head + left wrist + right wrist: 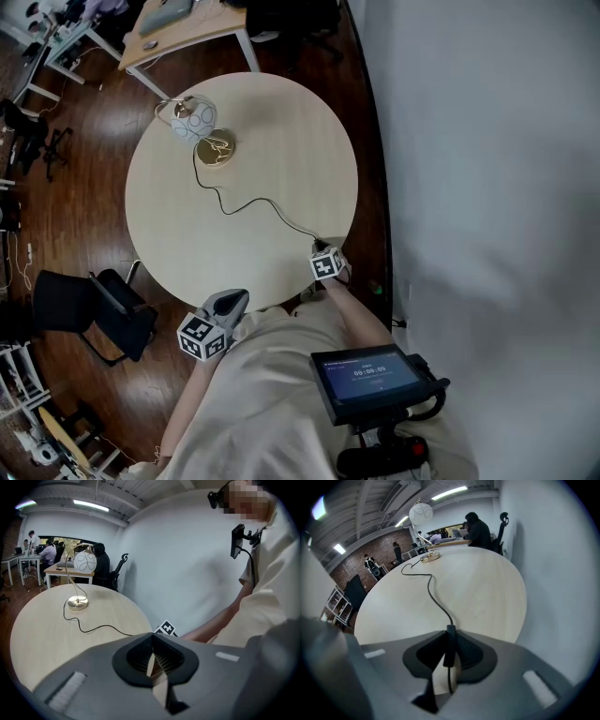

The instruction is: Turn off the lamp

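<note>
The lamp has a white globe shade (194, 120) on a curved stem over a brass base (217, 148), at the far left of the round table (281, 122). Its black cord (253, 202) snakes across to the table's near right edge. There my right gripper (323, 251) points down at the table. In the right gripper view its pads are shut on the cord's black inline switch (450, 646), with the cord (431, 590) leading off to the lamp (421, 513). My left gripper (228, 302) hovers at the near edge, jaws together and empty (151, 654). It looks towards the lamp (85, 561).
A white wall (487, 141) runs close along the table's right side. A black chair (112, 314) stands at the near left. A wooden desk (178, 33) lies beyond the table, with seated people (101, 564) behind. A small screen (366, 375) hangs at the person's chest.
</note>
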The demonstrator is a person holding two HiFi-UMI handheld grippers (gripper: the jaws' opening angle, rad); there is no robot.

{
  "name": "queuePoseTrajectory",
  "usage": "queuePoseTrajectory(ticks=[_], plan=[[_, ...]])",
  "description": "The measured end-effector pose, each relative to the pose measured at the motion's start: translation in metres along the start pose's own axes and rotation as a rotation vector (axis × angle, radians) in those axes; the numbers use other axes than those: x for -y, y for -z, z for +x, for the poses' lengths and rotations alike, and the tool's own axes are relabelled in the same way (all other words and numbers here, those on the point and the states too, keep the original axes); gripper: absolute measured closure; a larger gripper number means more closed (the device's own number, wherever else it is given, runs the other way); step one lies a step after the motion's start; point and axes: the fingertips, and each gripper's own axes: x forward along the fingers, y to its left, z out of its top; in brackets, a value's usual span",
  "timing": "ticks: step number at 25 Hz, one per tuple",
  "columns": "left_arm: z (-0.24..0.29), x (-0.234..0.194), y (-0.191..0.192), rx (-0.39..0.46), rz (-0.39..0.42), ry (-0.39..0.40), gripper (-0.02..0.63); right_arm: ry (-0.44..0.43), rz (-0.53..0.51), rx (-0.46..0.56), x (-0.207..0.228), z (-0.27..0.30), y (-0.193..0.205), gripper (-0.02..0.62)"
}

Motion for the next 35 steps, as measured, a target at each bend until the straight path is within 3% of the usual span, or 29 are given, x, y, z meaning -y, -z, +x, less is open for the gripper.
queuePoseTrajectory(ticks=[7,9,11,17,26,35], plan=[[-0.003,-0.002,0.001,0.008,-0.008,-0.003,0.606,0.031,-0.069,0.017,0.0,0.001,0.003,0.506],[-0.004,-0.003,0.002,0.008,-0.007,0.0,0.606,0.049,-0.083,0.054,0.002,-0.003,0.001,0.435],[-0.005,-0.005,0.003,0.006,-0.007,0.004,0.606,0.066,-0.086,0.096,0.004,-0.012,-0.003,0.412],[-0.021,-0.015,0.017,0.004,-0.011,0.012,0.606,0.09,-0.094,0.167,-0.009,-0.036,0.003,0.411],[-0.069,-0.046,0.033,0.062,-0.007,0.046,0.606,0.103,-0.123,0.159,-0.076,-0.042,0.006,0.413],[-0.171,-0.1,0.089,0.128,-0.108,0.066,0.606,0.148,-0.043,0.293,-0.183,-0.07,-0.058,0.436]])
